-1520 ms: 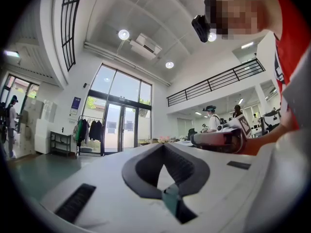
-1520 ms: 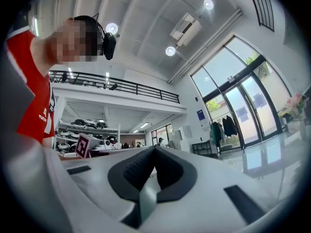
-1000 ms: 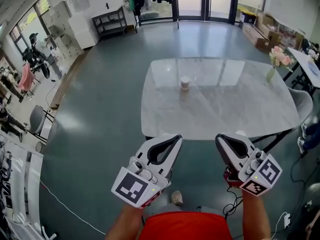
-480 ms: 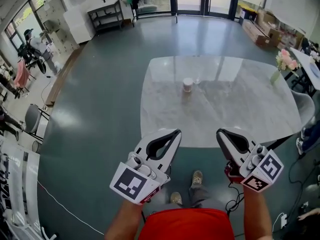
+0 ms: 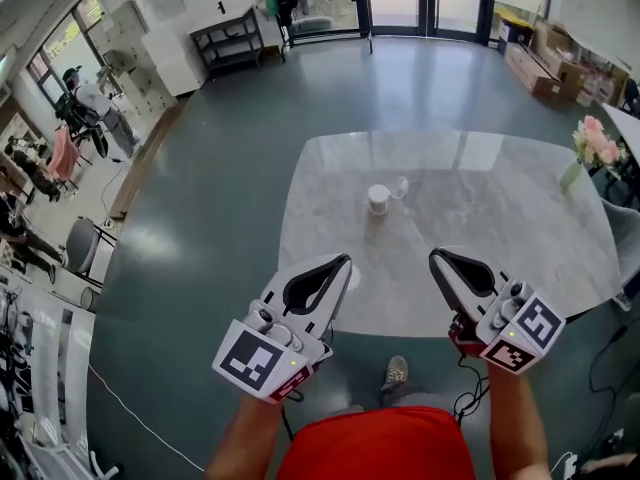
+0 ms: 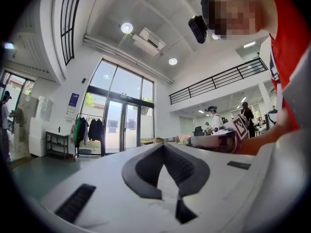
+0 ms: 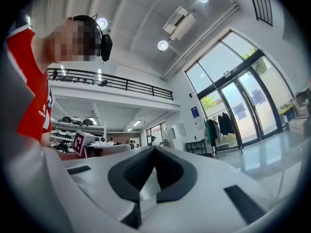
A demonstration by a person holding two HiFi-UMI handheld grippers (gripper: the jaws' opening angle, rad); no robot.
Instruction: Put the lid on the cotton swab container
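Head view: nearer the table than a second ago, with the left gripper and right gripper now over its near edge instead of over bare floor; so only an approach as yet, nothing handled. Both pressed together and empty, side by side, tips forward. Ahead, near the table's middle and well apart from both tips, the container, upright; just beside it to the right, what looks like the clear lid, too small and glassy to say how it lies. Nothing but bare marble between tips and container, so no obstacle on that line. At the far right corner, a vase of flowers, well clear of the work. Below, a shoe on the floor; at left, people and a chair well away; at the back, a shelf and boxes. Left gripper view: pads shut on each other at the tip, nothing pinched; beyond, glass doors and a coat rack, no table or container in sight. Right gripper view: same again, pads together, nothing between; beyond, more doors and a balcony rail. Probably yet to do: step in, spread a claw, take up the lid.
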